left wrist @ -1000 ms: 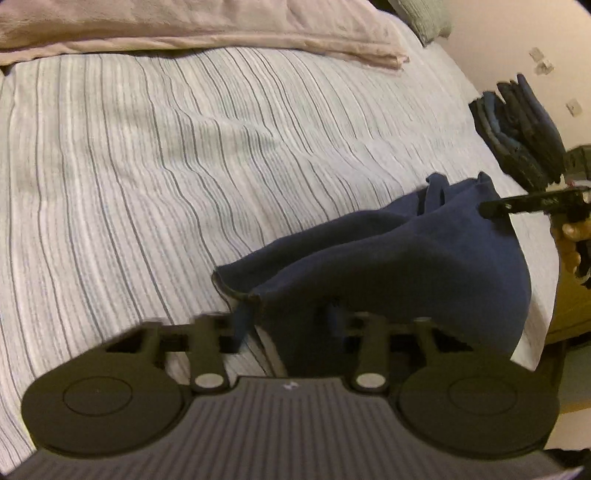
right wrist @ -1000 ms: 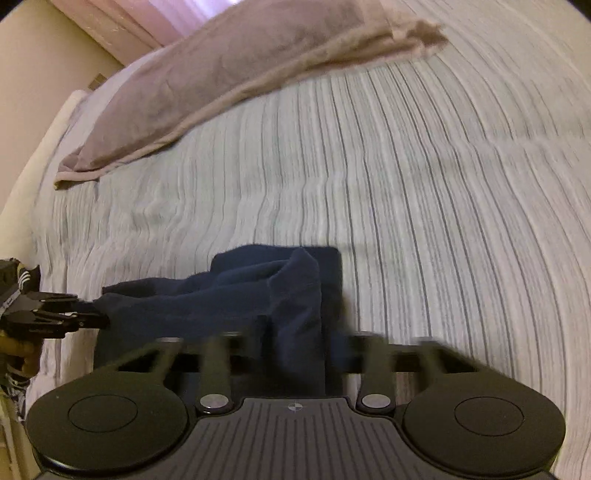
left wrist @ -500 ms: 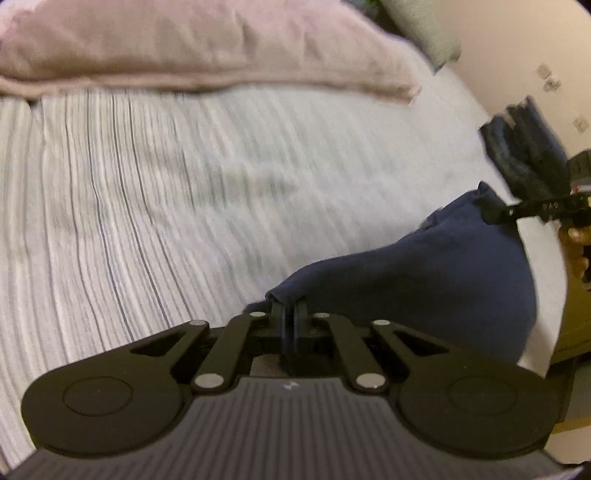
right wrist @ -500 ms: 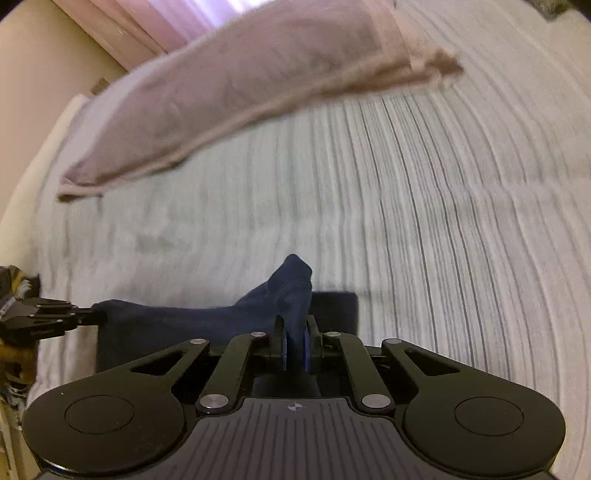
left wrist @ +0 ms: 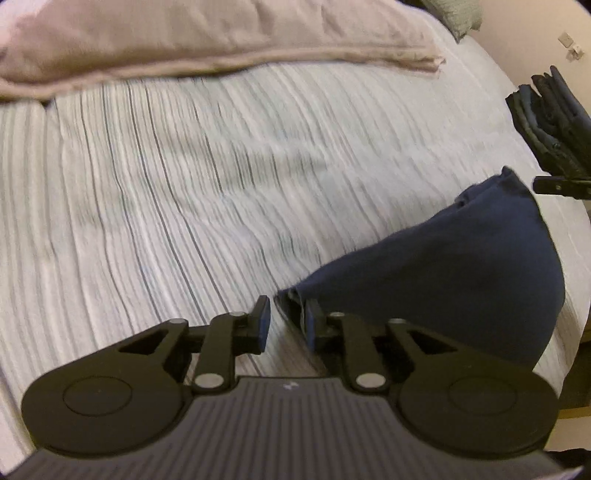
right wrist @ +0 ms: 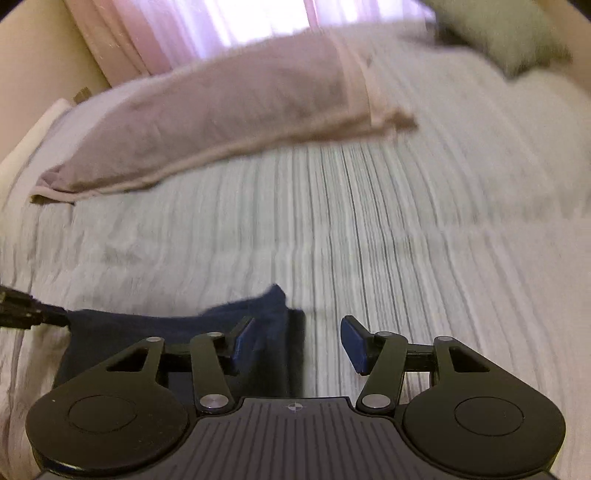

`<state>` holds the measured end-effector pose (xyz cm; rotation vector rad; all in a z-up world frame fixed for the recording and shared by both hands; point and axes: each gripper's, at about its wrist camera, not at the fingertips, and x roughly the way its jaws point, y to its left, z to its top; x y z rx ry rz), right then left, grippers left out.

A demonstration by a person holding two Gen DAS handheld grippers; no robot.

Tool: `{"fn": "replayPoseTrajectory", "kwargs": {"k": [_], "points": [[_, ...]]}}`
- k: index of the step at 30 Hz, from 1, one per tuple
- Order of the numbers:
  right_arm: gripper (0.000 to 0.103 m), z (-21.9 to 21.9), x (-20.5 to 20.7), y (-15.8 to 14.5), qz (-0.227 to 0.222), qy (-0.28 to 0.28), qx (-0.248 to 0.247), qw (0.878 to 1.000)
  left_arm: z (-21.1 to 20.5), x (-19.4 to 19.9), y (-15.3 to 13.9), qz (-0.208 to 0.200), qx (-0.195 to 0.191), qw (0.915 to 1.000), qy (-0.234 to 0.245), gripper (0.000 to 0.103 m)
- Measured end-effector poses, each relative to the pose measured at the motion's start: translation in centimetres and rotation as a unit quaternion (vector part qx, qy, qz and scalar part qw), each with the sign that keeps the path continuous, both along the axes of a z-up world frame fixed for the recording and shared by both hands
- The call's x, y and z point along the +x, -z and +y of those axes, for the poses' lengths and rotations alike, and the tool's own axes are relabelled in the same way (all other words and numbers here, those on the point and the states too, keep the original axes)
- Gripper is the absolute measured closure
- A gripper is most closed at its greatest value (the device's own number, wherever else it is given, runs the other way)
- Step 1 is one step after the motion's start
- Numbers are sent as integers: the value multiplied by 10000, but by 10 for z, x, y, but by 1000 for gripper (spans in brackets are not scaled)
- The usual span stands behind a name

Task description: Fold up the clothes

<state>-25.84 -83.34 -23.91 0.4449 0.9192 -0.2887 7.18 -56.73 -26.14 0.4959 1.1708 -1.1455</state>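
Navy garment (left wrist: 443, 280) on striped bed (left wrist: 184, 184), long axis spanning both grippers; left gripper (left wrist: 286, 321) and right gripper (right wrist: 299, 343) jaws released at opposite corners.

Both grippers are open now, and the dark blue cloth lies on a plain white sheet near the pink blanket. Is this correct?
Almost. The sheet is not plain white: it is pale with thin dark stripes, as the left wrist view shows. The rest holds: the left gripper and the right gripper are open, and the dark blue cloth lies near the pink blanket.
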Motion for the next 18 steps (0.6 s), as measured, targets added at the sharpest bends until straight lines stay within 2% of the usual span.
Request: {"fn": "replayPoseTrajectory", "kwargs": {"k": [1, 4, 6, 7, 9, 13, 15, 18], "points": [[48, 7, -4, -7, -101, -28, -31, 9999, -2, -3, -6, -21, -79, 10000, 47, 88], [50, 25, -2, -7, -255, -310, 319, 9987, -14, -18, -14, 76, -335, 9990, 269, 88], [60, 29, 7, 7, -189, -517, 646, 9964, -26, -33, -8, 244, -392, 9977, 502, 88], [60, 30, 12, 16, -128, -594, 736, 9954, -33, -40, -3, 315, -395, 9968, 625, 88], [60, 22, 22, 35, -24, -579, 979, 9935, -44, -53, 8, 383, -333, 9955, 804, 88], [62, -2, 29, 66, 153, -446, 1120, 9926, -52, -61, 36, 350, -25, 9959, 839, 87], [72, -15, 33, 82, 242, -380, 1191, 9919, -53, -59, 43, 349, 9, 9959, 829, 86], [75, -28, 28, 87, 203, -196, 1314, 9909, -54, -58, 44, 313, 70, 9957, 870, 86]]}}
